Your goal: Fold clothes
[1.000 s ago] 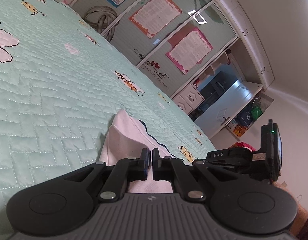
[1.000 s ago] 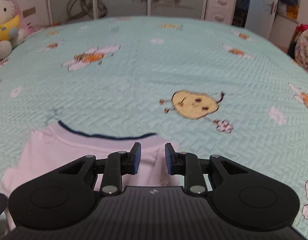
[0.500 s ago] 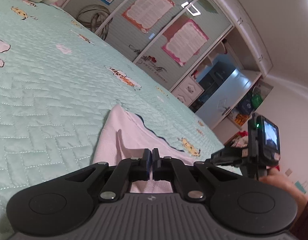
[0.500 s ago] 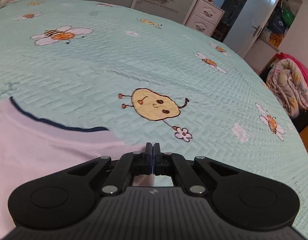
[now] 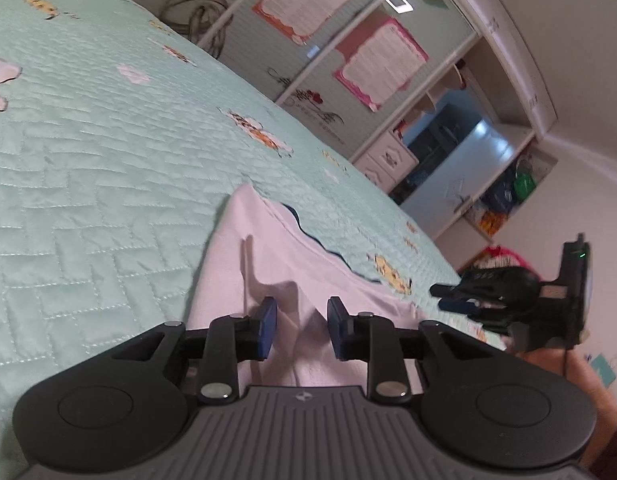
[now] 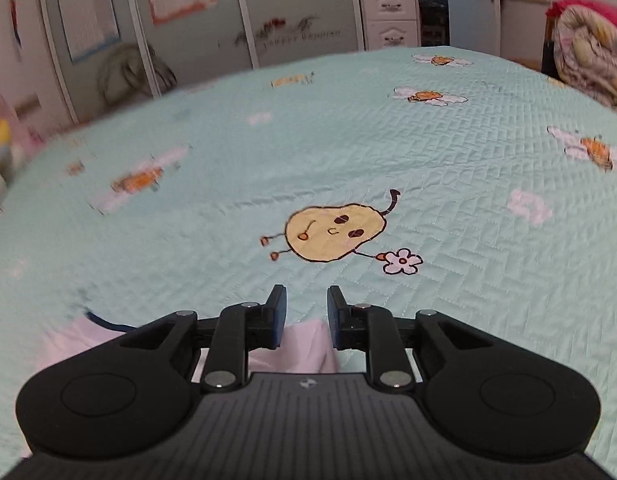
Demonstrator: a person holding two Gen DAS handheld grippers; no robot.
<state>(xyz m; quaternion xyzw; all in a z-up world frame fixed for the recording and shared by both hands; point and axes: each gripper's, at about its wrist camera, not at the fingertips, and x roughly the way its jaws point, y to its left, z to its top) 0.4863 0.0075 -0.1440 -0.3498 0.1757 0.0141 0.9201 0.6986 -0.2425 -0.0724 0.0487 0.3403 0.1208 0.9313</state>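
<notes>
We held both the left gripper (image 5: 301, 328) and the right gripper (image 6: 306, 316) with jaws spread, leaving the pink garment (image 5: 268, 264) flat on the bed (image 5: 88, 152).

The left gripper (image 5: 301, 330) has a ribbed grey body, matte black linkage arms with silver screws and blue pads (image 5: 268, 328). The right gripper (image 6: 306, 317) looks identical; its housing carries a small green light.

Both grippers held low with jaws parted: the left gripper (image 5: 301, 328) stands open with nothing between its blue pads (image 5: 267, 327), while the right gripper (image 6: 306, 316), seen from the left wrist camera in the person's hand, is likewise spread and empty.
</notes>
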